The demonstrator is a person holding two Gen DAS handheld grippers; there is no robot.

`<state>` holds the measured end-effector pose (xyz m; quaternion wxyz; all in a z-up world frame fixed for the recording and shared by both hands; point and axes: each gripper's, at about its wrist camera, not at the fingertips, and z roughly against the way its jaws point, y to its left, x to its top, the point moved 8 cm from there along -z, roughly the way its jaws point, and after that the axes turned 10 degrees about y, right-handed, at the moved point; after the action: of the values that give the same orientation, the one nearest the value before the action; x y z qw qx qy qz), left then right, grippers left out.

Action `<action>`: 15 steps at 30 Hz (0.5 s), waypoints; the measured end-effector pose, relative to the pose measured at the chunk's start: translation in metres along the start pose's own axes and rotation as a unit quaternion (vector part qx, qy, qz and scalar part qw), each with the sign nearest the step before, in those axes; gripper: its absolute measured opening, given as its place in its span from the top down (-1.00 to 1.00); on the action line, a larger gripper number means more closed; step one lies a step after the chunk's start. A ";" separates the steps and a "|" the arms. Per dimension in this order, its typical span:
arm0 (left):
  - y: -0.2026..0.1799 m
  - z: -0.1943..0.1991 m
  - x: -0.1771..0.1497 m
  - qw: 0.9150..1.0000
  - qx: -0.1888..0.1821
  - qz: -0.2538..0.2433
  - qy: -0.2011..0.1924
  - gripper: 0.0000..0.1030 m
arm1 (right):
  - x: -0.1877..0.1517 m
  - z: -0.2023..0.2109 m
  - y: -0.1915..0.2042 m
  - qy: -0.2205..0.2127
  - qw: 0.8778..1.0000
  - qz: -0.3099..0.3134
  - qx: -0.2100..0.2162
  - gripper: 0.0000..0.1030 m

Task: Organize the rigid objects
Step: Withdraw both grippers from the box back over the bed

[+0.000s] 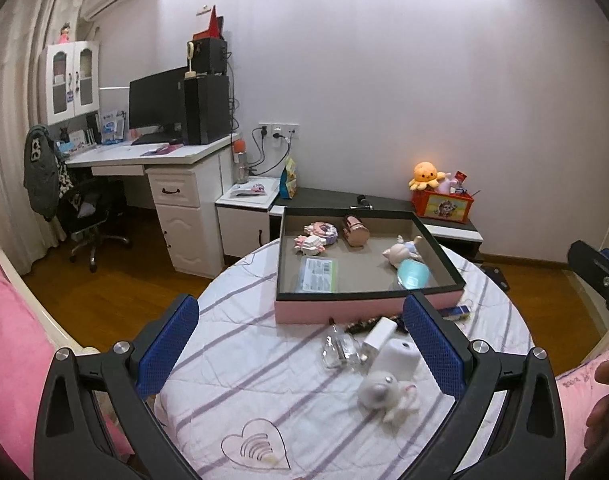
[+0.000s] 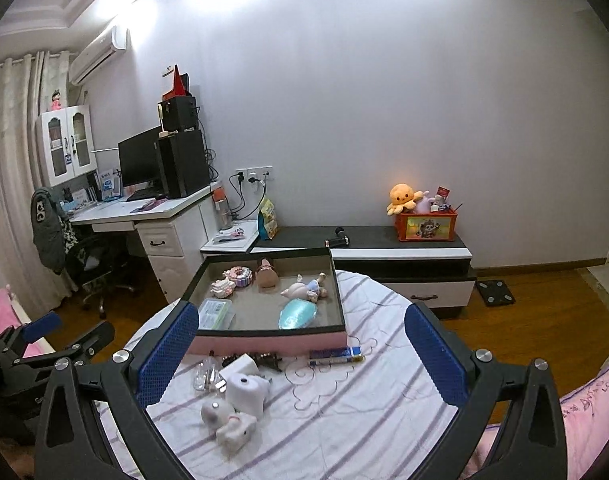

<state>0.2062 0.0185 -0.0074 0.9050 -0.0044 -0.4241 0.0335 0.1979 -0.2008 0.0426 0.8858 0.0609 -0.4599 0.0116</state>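
Both pairs of blue-padded fingers spread wide, gripping nothing: left gripper (image 1: 300,344) and right gripper (image 2: 300,354) poised above a round table (image 1: 232,360) under a white cloth with lilac stripes and a stitched heart.

Nearest, between the left fingers and toward the right-hand pad: a white animal figure (image 1: 386,396) lying on its side. Just beyond it, a white rounded box (image 1: 396,354) with a small dark hole, touching a white plug block (image 1: 378,338). Beside those, toward the left pad, a clear glass bottle (image 1: 338,346) lying flat. Behind them, a dark studded clip (image 1: 362,325) against the tray's front wall. Past the right-hand pad in the left view, and midway between the fingers in the right view, a blue and white tube (image 2: 335,355) lying flat, just in front of the tray.

Farther on, ahead of the fingers, a shallow tray (image 1: 368,307) with pink walls and black rim. Inside: a green-edged clear case (image 1: 317,275) at the near left, a teal shell (image 1: 413,274) at the near right, a small doll (image 1: 402,253) behind the shell, a rose-gold cylinder (image 1: 355,230) at the back, two pink block figures (image 1: 316,237) at the back left.

Beyond the table: wooden floor, a low black and white cabinet (image 2: 400,254) bearing a red box (image 2: 425,227) with an orange plush octopus (image 2: 402,197). Off to the left, a white desk (image 1: 176,156) with a dark monitor (image 1: 156,100), stacked black speakers, an office chair draped with a coat, curtains, a wall air conditioner. Plain pale wall behind.
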 end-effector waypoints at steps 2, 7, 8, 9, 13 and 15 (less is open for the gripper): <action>-0.002 0.005 -0.003 1.000 -0.002 -0.002 -0.002 -1.00 | -0.002 0.002 0.000 0.002 1.000 0.001 0.001 -1.00; -0.004 0.018 -0.004 1.000 -0.001 -0.001 -0.011 -1.00 | -0.005 0.006 0.002 0.001 1.000 0.004 0.004 -1.00; -0.004 0.020 -0.004 1.000 -0.001 0.000 -0.012 -1.00 | -0.005 0.007 0.003 0.000 1.000 0.004 0.005 -1.00; -0.003 0.022 -0.004 1.000 -0.002 0.001 -0.013 -1.00 | -0.005 0.008 0.004 -0.001 1.000 0.005 0.005 -1.00; -0.002 0.024 -0.004 1.000 -0.001 0.002 -0.014 -1.00 | -0.006 0.009 0.006 -0.002 1.000 0.007 0.006 -1.00; -0.001 0.025 -0.004 1.000 -0.002 0.003 -0.014 -1.00 | -0.006 0.009 0.006 -0.002 1.000 0.009 0.005 -1.00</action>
<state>0.1842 0.0165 0.0060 0.8988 -0.0073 -0.4369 0.0357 0.1862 -0.1956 0.0435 0.8843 0.0617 -0.4624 0.0215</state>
